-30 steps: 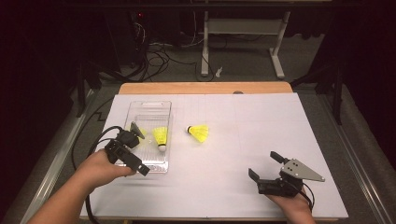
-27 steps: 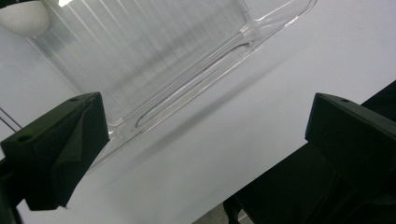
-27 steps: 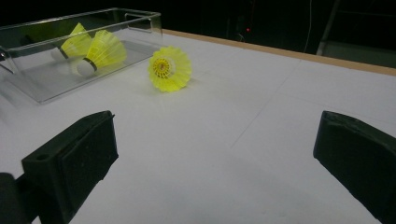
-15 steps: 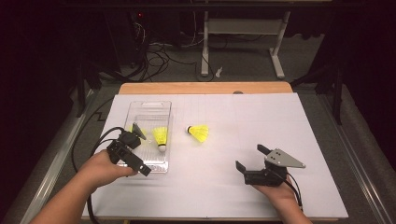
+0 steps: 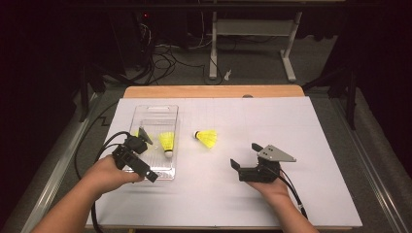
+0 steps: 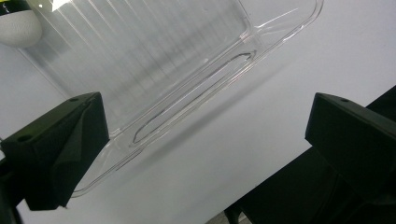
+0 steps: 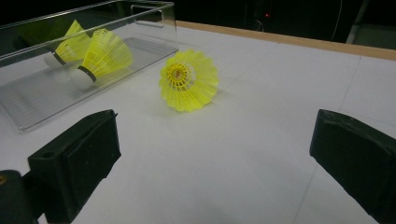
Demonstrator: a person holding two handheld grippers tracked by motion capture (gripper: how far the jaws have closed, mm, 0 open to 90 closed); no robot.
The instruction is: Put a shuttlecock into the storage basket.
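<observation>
**Last shuttlecock waits outside the box**

At the left, the left gripper (image 5: 137,154) rests over the near end of the clear plastic box (image 5: 156,112), its jaws wide apart and holding nothing; in the left gripper view the box rim and handle slot lie between them. Inside the box, a yellow shuttlecock (image 5: 166,142) lies with its white cork toward the person, and a second one (image 7: 70,43) sits just beside it. To the right of the box, a loose shuttlecock (image 5: 207,138) lies on its side on the white table sheet (image 5: 316,126), near the box but apart from it. Further right, the right gripper (image 5: 248,162) points at it, jaws wide and empty.

The risk, I think: the shuttlecock is light and round, so a touch from one jaw may roll it away, and a hard squeeze on the skirt may bend it.
</observation>
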